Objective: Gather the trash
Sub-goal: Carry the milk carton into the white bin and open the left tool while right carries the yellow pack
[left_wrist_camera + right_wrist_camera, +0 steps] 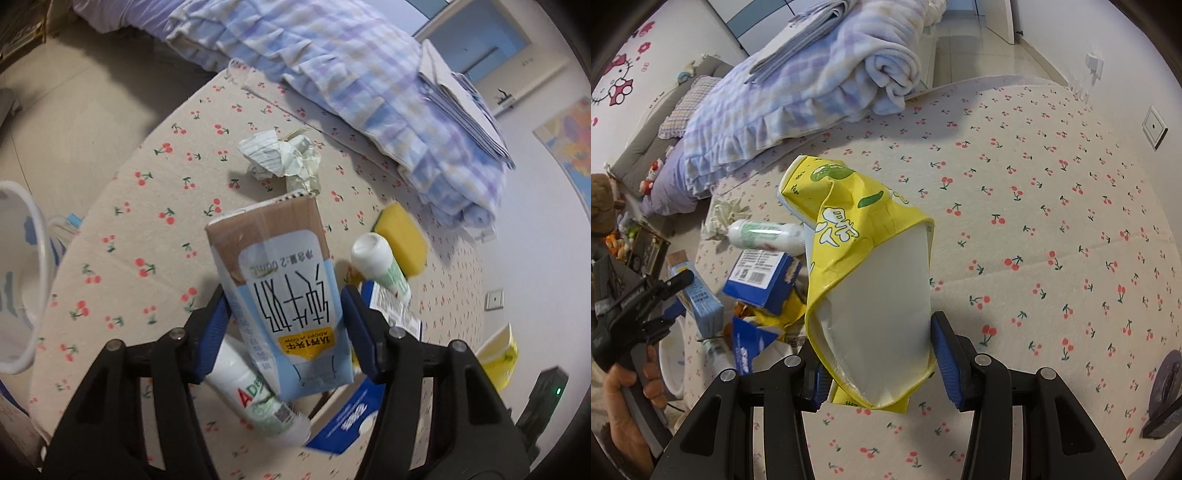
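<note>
1. My left gripper (284,328) was clamped on a milk carton (280,295), both blue pads pressed to its sides. The carton was held clear of the sheet (122,206).
2. My right gripper (877,356) held a yellow wrapper (864,266). The left pad touched the wrapper's edge; the right pad lay at its other edge, though contact there could not be confirmed. I judged the jaws closed on it, loosely.
3. Remaining trash lay on the cherry-print sheet in a cluster: a paper ball (280,155), two white bottles (380,266) (255,398), a blue box (343,417) and a yellow sponge (402,240). One bottle lay below the carton, the other just beside the sponge.
4. A blanket (369,85) lay beyond the trash, apart from it.
5. A white bin (22,280) stood off the bed's edge, to the left of my left gripper.
6. Step in hand, as I judged it: carry phase, with one item lifted in each gripper and neither yet deposited.
7. Next move called for: swing the left gripper over the bin, part the jaws above its opening, then bring the right gripper across to follow.
8. Caution: the wrapper was limp and gripped near one end; a fast swing could shake it loose.
</note>
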Available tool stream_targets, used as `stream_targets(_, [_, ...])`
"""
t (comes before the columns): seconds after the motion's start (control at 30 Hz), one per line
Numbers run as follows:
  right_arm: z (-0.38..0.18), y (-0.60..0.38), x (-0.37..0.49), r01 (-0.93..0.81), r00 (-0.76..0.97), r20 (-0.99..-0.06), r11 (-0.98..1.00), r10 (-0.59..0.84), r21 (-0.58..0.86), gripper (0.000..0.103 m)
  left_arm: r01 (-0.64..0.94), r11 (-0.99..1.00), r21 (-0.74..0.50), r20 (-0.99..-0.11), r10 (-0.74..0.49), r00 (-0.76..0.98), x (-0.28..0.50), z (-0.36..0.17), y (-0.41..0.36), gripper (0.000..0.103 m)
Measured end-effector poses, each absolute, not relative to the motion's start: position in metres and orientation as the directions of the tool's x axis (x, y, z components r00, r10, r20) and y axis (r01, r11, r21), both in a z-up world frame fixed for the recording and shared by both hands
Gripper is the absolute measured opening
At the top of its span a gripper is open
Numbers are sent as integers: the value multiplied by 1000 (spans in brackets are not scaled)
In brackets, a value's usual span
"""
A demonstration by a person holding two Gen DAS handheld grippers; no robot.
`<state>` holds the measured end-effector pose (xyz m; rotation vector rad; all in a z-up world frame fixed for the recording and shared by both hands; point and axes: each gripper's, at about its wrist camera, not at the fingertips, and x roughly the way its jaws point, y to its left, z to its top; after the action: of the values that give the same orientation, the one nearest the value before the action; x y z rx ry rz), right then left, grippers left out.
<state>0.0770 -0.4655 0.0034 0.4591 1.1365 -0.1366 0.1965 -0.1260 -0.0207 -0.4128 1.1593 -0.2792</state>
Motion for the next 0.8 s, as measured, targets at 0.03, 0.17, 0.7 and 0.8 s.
stream_targets(0.03, [4,-464,76,331,426,-896,900,126,284,49,11,893,-450,-824,-420,381,193,-18,-123,61])
stream_targets(0.17, [11,-453,71,313,439,-889,905,132,289,49,55,903,-426,-824,-413,387,179,-11,-113,61])
stream_targets(0.7, [28,-395,82,225,466,-869,927,168,299,49,154,898,-413,-798,-438,413,137,7,-63,60])
stream_targets(0.8, [31,-378,87,200,470,-866,934,174,296,49,144,884,-445,-772,-460,439,133,12,-44,60])
